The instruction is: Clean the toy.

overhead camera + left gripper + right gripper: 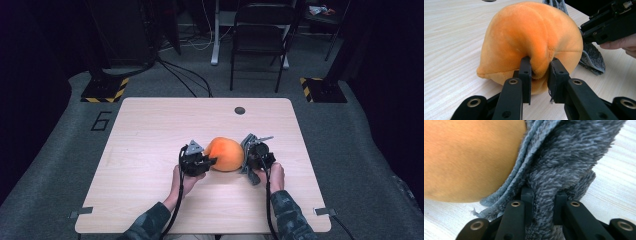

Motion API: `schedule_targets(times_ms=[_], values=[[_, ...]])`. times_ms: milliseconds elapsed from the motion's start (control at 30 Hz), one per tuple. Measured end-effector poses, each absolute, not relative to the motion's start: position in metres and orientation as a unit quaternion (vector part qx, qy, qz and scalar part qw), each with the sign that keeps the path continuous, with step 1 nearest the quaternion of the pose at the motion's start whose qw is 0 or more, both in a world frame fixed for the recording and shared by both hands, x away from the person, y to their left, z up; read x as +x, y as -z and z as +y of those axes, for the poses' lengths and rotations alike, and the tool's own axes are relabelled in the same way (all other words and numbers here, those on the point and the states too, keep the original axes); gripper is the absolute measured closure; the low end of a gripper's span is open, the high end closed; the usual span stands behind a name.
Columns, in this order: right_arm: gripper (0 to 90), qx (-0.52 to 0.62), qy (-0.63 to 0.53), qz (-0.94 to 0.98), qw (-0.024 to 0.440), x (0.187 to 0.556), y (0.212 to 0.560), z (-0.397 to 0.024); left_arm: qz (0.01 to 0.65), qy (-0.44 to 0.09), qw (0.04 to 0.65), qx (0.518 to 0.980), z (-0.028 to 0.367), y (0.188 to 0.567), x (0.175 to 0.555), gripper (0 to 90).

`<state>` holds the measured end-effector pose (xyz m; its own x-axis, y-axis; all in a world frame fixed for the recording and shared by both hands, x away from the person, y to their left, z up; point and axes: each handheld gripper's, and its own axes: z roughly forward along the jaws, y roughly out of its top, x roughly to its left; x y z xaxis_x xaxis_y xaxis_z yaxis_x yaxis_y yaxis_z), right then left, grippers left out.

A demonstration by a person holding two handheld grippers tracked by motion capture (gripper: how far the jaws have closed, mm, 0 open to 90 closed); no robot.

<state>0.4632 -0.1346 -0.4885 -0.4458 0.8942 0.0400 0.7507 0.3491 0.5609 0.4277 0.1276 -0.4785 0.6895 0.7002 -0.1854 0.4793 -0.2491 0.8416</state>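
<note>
Two grippers work one soft orange plush toy (226, 154) lying near the middle of the table (150, 130). The left gripper (539, 68) is clenched on a pinched fold of the toy's orange fabric, while the right gripper (544, 195) is clamped on the grey fuzzy cloth (564, 157) that lies against the toy's far side. It looks like the cloth is being drawn away from the toy; doing that well likely means holding the left pinch steady and pulling the right one slowly and level, so neither fabric slips out.
</note>
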Motion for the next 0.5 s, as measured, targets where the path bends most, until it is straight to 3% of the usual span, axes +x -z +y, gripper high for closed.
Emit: schedule_targets(times_ms=[267,367,500], values=[[77.0,0.491,-0.319,0.792,0.172,0.453,0.437,-0.139,0.383,-0.114,0.489,0.776,0.130,0.479,0.429,74.4],[77.1,0.471,-0.334,0.802,0.155,0.447,0.425,-0.126,0.382,-0.114,0.490,0.775,0.130,0.479,0.430,73.5],[77.1,0.459,-0.305,0.818,0.165,0.447,0.438,-0.109,0.372,-0.128,0.485,0.781,0.130,0.478,0.428,60.3]])
